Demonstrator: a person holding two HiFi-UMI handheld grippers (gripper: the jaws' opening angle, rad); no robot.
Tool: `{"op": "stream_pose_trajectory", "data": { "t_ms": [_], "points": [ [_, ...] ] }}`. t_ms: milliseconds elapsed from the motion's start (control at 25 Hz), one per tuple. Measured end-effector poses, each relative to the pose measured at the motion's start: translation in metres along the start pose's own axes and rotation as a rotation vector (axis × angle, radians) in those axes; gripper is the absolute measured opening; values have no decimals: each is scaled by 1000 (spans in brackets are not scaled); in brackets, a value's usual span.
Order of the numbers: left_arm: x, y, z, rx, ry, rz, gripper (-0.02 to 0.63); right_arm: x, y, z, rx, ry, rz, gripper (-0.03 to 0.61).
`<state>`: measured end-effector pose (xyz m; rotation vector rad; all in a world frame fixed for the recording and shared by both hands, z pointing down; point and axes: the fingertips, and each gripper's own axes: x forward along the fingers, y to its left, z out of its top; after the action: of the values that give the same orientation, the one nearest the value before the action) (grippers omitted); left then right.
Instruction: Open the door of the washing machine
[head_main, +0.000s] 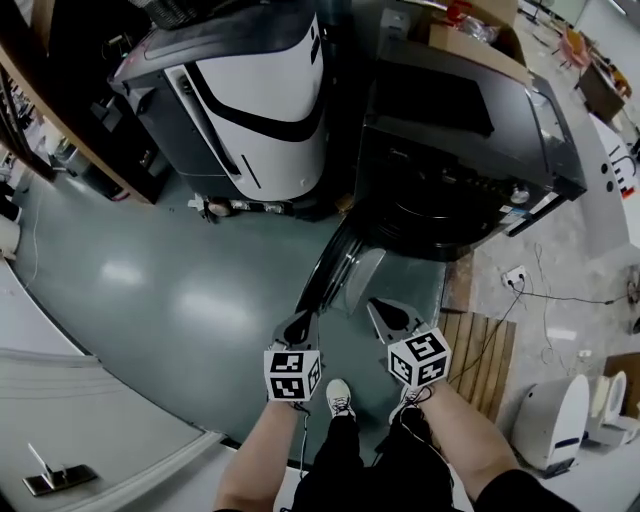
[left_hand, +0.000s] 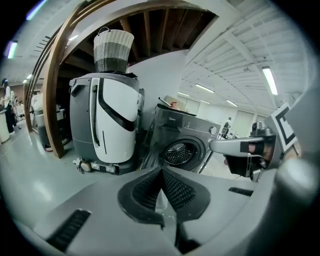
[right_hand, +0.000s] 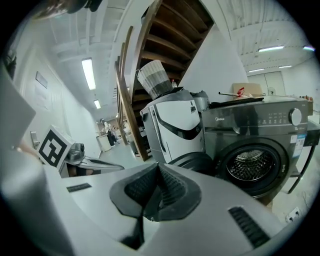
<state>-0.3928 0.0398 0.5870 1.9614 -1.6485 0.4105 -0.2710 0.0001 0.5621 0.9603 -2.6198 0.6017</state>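
Observation:
The dark grey front-loading washing machine (head_main: 460, 130) stands at the upper right. Its round door (head_main: 335, 265) hangs swung open to the left, seen edge-on, and the steel drum (right_hand: 250, 167) shows bare behind it. My left gripper (head_main: 297, 325) and right gripper (head_main: 385, 312) hover side by side in front of the machine, short of the door and touching nothing. In the left gripper view the jaws (left_hand: 161, 172) are shut with nothing between them, the drum (left_hand: 180, 152) beyond. The right gripper's jaws (right_hand: 159, 167) are likewise shut and empty, with the door (right_hand: 192, 162) just past them.
A tall white-and-grey machine (head_main: 250, 100) stands left of the washer, with a woven basket (left_hand: 114, 50) on top. A wooden pallet (head_main: 485, 355) lies on the floor at the right, near a wall socket with cable (head_main: 515, 277) and a white appliance (head_main: 555, 420). A wooden stair beam (head_main: 60, 110) runs along the left.

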Motion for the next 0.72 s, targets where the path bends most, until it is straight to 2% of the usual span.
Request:
{"op": "stream_pose_trajectory", "data": {
  "t_ms": [160, 400, 560, 720],
  "points": [
    [-31, -32, 40, -3, -63, -73, 18, -36, -3, 40, 29, -63, -39, 17],
    [-56, -109, 108, 65, -179, -190, 18, -111, -33, 95, 27, -150, -155, 17],
    [-58, -161, 140, 141, -211, -258, 18, -166, -56, 123, 20, -208, -232, 17],
    [-56, -210, 159, 177, -222, -322, 18, -220, -80, 139, 20, -250, -308, 17]
  ]
}}
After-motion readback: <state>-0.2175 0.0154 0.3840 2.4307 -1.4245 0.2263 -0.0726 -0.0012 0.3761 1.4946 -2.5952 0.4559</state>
